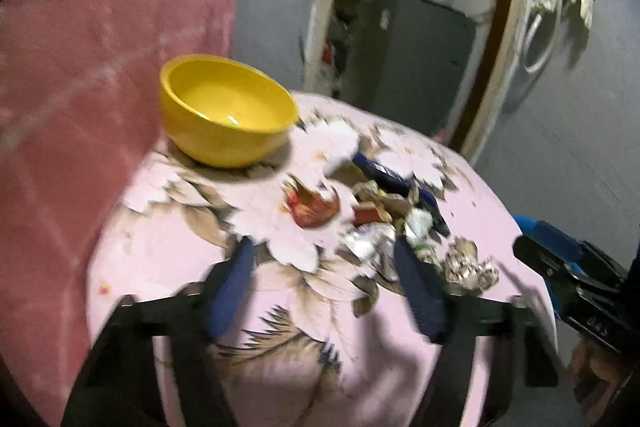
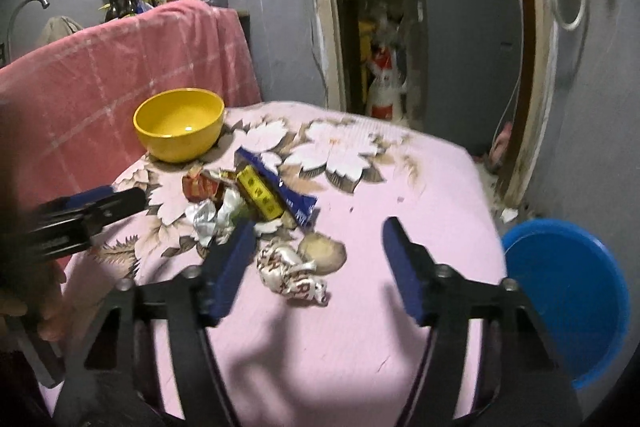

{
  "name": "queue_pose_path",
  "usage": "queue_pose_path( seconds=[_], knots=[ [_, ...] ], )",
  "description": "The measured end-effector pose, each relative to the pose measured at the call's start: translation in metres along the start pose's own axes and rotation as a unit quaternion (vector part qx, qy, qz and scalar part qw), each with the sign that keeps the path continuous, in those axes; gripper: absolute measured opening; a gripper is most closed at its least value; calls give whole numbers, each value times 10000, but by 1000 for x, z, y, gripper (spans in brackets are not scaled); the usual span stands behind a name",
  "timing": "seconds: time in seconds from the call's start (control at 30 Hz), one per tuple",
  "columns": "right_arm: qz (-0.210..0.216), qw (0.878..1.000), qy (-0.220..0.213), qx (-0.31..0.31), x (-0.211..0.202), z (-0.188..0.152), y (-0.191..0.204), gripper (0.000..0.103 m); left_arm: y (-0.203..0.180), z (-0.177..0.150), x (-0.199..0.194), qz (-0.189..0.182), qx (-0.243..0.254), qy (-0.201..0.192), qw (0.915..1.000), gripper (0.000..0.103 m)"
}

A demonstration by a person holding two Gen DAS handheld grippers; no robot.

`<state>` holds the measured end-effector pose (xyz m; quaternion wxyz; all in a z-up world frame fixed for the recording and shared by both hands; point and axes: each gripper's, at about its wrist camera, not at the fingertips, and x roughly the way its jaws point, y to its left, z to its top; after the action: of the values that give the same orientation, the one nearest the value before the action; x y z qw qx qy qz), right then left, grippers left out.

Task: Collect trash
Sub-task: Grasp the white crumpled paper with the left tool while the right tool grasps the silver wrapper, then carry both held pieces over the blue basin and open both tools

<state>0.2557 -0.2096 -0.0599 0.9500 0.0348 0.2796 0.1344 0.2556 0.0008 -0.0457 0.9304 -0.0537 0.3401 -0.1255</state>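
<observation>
My left hand-held gripper hangs over the near half of the tabletop, its blue pads parted about halfway with nothing between them but the pink flowered cloth; the right-hand pad sits at the near edge of the trash pile without gripping any of it. My right hand-held gripper is spread wider and is also empty; its left pad is just beside a crumpled white-and-red wrapper and a pale tan scrap, both lying loose between the pads on the cloth. I see the left gripper's black and blue body at the left edge of the right wrist view, with a hand below it.

The trash pile lies near the middle of the tabletop: a long blue packet, a yellow box leaning on it, a red wrapper and crumpled white paper. A yellow bowl stands upright behind the pile, close to a pink checked cloth draped at the back. A blue basin sits low, off the tabletop's right side
</observation>
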Motion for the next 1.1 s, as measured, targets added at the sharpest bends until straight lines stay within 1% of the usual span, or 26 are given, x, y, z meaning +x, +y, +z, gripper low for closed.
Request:
queue_pose_path(
  seconds=[0.03,0.07,0.17,0.3,0.37,0.5,0.63,0.73,0.83,0.93,1.03,1.07,1.1],
  knots=[
    [33,10000,53,16,2,0,0,75,-1,0,3,-95,-31,103,9999,49],
    [76,9999,109,22,4,-1,0,73,-1,0,8,-240,-83,222,9994,44],
    [192,9994,287,-17,10,-2,2,70,-6,-1,14,-513,-103,417,9978,39],
    [336,9980,525,-116,19,-4,6,69,-17,0,19,-646,64,528,9965,38],
    [395,9969,668,-152,25,-5,8,69,-20,1,23,-695,102,596,9957,33],
    [495,9942,932,-209,36,-6,11,69,-24,4,37,-816,77,782,9936,27],
    [510,9914,1176,-252,45,-9,15,67,-21,5,45,-919,-101,874,9919,15],
    [541,9905,1238,-236,47,-9,14,53,-19,5,43,-919,-158,856,9920,11],
    [566,9900,1267,-232,46,-10,14,51,-19,4,37,-867,-145,812,9928,9],
    [580,9897,1283,-264,43,-12,16,46,-20,1,26,-825,-152,768,9935,9],
    [613,9898,1259,-262,37,-14,16,43,-23,-3,13,-775,-152,631,9949,9],
    [612,9899,1249,-266,35,-15,16,38,-25,-5,8,-752,-149,587,9953,9],
    [600,9902,1231,-264,32,-16,16,38,-26,-7,5,-739,-149,559,9956,9]
  ],
)
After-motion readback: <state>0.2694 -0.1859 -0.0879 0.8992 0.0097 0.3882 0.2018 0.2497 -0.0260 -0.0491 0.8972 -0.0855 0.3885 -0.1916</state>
